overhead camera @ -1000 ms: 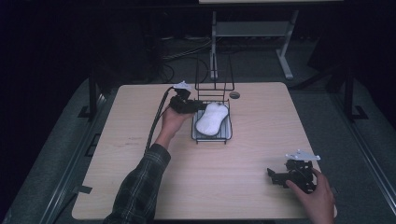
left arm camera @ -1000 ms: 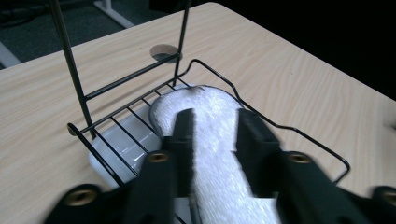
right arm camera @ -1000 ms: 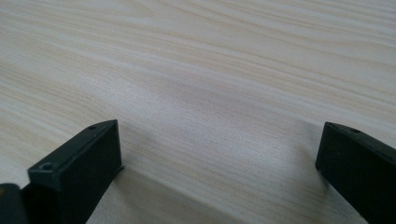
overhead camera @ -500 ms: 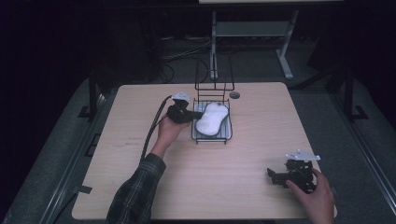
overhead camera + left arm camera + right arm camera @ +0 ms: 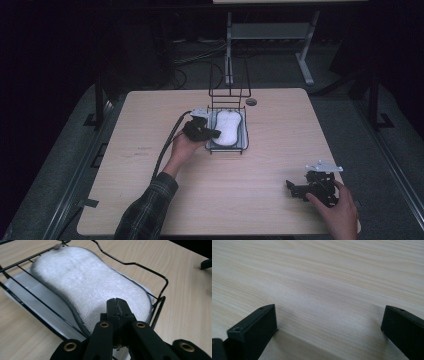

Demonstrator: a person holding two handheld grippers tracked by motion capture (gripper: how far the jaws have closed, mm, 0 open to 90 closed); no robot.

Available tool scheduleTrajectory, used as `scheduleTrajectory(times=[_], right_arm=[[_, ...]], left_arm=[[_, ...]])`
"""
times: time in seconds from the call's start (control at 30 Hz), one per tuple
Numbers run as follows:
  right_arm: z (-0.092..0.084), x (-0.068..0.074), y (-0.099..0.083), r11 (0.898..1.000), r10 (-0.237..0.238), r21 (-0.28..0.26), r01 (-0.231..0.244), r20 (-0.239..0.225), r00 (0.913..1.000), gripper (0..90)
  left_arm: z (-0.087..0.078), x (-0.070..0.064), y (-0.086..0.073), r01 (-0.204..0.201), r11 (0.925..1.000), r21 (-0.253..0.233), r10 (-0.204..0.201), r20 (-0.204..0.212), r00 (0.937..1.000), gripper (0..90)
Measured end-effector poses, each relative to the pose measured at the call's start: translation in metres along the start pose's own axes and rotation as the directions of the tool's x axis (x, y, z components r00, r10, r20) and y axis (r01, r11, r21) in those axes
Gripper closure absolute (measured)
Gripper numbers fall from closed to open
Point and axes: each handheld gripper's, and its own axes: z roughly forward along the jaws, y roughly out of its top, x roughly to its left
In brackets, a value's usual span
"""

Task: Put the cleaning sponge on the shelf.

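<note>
A white padded sponge (image 5: 227,127) lies in a black wire rack (image 5: 244,146) with a pale tray under it, at the middle back of the table. My left gripper (image 5: 216,134) reaches in from the rack's left side. In the left gripper view its jaws (image 5: 117,303) are pressed together over the sponge's (image 5: 87,282) near end, with nothing visible between them. My right gripper (image 5: 292,187) rests at the table's front right in a hand. Its jaws (image 5: 329,322) stand wide apart over bare wood.
The rack's tall wire back (image 5: 228,80) rises at its far end. A small round grommet (image 5: 251,101) sits in the table (image 5: 280,130) just right of it. The left gripper's cable (image 5: 167,147) trails along the forearm. Dark floor and desk legs lie beyond the far edge.
The left hand has slid toward the near end of the rack along its left side and sunk a little. The right hand has stayed put.
</note>
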Motion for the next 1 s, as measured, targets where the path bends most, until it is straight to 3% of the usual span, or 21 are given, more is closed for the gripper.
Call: scheduleTrajectory(times=[0.23,0.53,0.8,1.0], right_arm=[[0.000,0.000,0.000,1.000,0.000,0.000,0.000,0.000,1.0000,0.0],[0.000,0.000,0.000,1.000,0.000,0.000,0.000,0.000,1.0000,0.0],[0.000,0.000,0.000,1.000,0.000,0.000,0.000,0.000,1.0000,0.0],[0.000,0.000,0.000,1.000,0.000,0.000,0.000,0.000,1.0000,0.0]], left_arm=[[-0.002,0.000,0.000,0.004,0.9999,-0.014,-0.004,0.000,1.0000,90.0],[-0.019,0.002,-0.002,0.029,0.9989,-0.037,-0.029,-0.005,0.9996,89.3],[-0.039,0.002,-0.006,0.037,0.9991,-0.023,-0.038,-0.041,0.9984,63.2],[-0.056,-0.002,-0.022,0.049,0.9987,-0.014,-0.050,-0.080,0.9955,45.6]])
